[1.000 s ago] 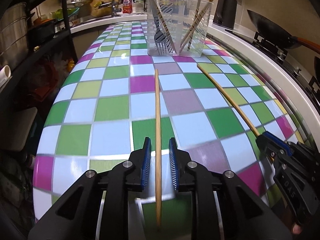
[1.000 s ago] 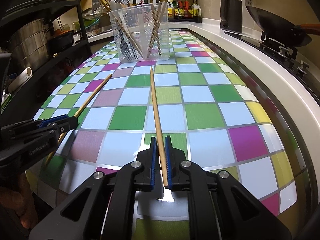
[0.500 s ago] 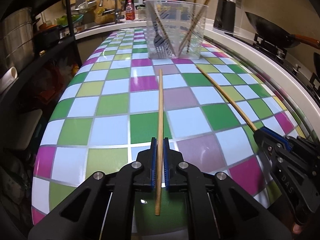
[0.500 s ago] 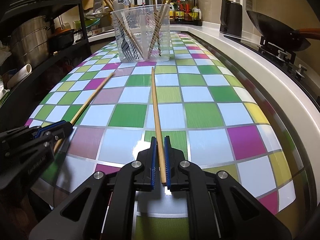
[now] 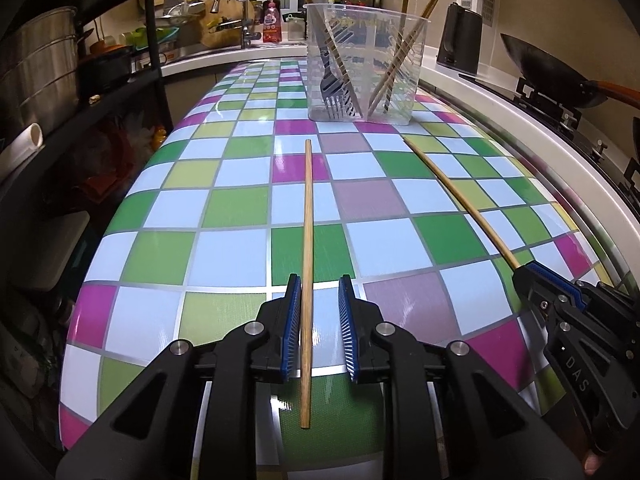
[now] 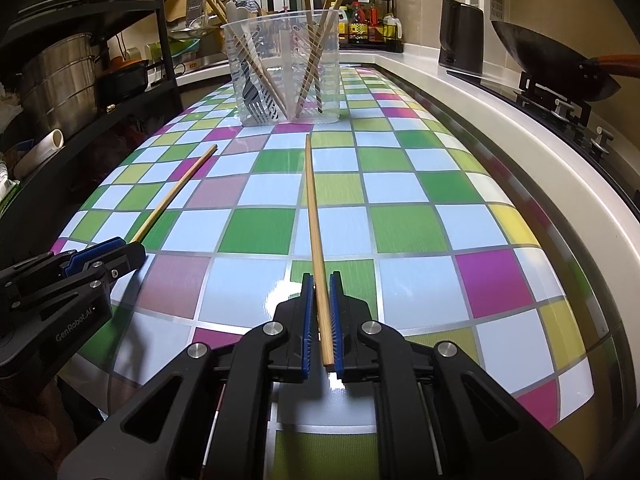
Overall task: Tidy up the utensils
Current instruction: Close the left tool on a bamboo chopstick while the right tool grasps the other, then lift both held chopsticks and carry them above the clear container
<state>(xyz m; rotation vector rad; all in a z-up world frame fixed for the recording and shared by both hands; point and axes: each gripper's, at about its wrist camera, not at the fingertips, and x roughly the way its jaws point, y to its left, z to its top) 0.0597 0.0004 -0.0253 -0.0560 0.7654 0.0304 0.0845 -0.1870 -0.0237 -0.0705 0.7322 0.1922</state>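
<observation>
Two wooden chopsticks lie on the checkered table. My left gripper (image 5: 319, 280) is open, its jaws either side of the left chopstick (image 5: 307, 240), which rests against the left pad. My right gripper (image 6: 320, 276) has narrowed around the right chopstick (image 6: 314, 216), with a thin gap still showing on the left side. The clear plastic utensil cup (image 5: 366, 64) stands ahead, holding forks and several chopsticks; it also shows in the right wrist view (image 6: 286, 68). Each gripper shows in the other's view, the right gripper (image 5: 532, 272) and the left gripper (image 6: 116, 250).
A dark shelf rack with steel pots (image 5: 36, 68) stands left of the table. A white counter with a wok (image 5: 548, 76) and a black kettle (image 5: 460, 38) runs along the right. A sink and bottles are at the back.
My left gripper, closed on its chopstick half a second ago, has opened again. My right gripper stays narrowed around its chopstick. Both views have come a little closer to the cup.
</observation>
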